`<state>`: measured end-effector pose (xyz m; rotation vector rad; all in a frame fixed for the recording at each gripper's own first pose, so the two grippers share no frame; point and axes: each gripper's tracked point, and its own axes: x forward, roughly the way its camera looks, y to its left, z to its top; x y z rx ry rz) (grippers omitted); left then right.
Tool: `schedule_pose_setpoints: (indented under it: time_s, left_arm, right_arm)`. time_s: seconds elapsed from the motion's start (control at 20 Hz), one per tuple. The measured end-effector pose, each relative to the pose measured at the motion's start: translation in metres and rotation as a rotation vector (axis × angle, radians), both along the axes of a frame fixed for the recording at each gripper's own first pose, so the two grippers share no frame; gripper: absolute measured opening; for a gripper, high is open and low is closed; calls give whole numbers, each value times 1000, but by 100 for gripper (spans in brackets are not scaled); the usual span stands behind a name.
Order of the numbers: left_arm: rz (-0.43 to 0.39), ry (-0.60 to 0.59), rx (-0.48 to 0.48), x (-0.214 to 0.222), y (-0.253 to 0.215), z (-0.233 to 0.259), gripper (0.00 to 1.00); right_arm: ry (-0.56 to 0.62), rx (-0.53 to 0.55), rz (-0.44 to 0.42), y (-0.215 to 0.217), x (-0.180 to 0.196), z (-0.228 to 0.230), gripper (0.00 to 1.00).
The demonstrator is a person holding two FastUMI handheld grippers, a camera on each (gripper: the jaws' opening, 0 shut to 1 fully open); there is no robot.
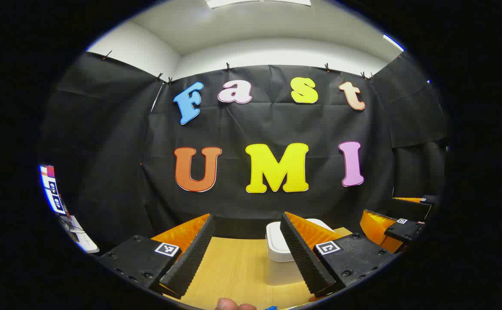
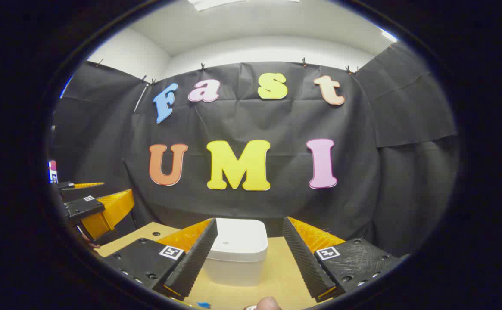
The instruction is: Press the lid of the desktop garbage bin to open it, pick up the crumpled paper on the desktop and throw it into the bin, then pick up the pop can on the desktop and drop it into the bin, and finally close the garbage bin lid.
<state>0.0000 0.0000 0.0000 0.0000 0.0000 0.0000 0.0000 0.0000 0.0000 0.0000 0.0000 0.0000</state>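
A white desktop bin (image 2: 235, 252) with its lid down stands on the wooden desk, straight ahead between the fingers of my right gripper (image 2: 247, 254), which is open and holds nothing. In the left gripper view the same bin (image 1: 276, 247) sits ahead and to the right, partly hidden by the right finger of my left gripper (image 1: 246, 254), also open and holding nothing. The right gripper (image 1: 388, 232) shows at the far right of the left gripper view. The left gripper (image 2: 91, 209) appears at the far left of the right gripper view.
The light wooden desk (image 1: 233, 271) runs to the black cloth wall behind the bin. A fingertip (image 1: 233, 305) shows at the bottom edge of the left gripper view, and another fingertip (image 2: 268, 303) at the bottom of the right gripper view. A small blue scrap (image 2: 203, 305) lies near the front.
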Motion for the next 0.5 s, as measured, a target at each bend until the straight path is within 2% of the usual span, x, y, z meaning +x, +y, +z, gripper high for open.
schedule_pose_setpoints:
  time_s: [0.05,0.2,0.3,0.35,0.5]
  left_arm:
    - [1,3,8,1,-1,0,99]
    - [6,8,23,4,0,-4,99]
    - [8,11,13,3,-1,-4,99]
    - [9,12,8,3,-1,-4,99]
    - [6,23,-7,3,-4,-8,98]
  right_arm:
    - [5,1,-1,-3,1,-1,97]
    - [12,9,-17,-8,4,-3,95]
    - [11,2,-26,-9,6,-3,97]
    - [9,-1,-34,-10,7,-2,93]
    - [9,-15,-53,-13,6,-3,95]
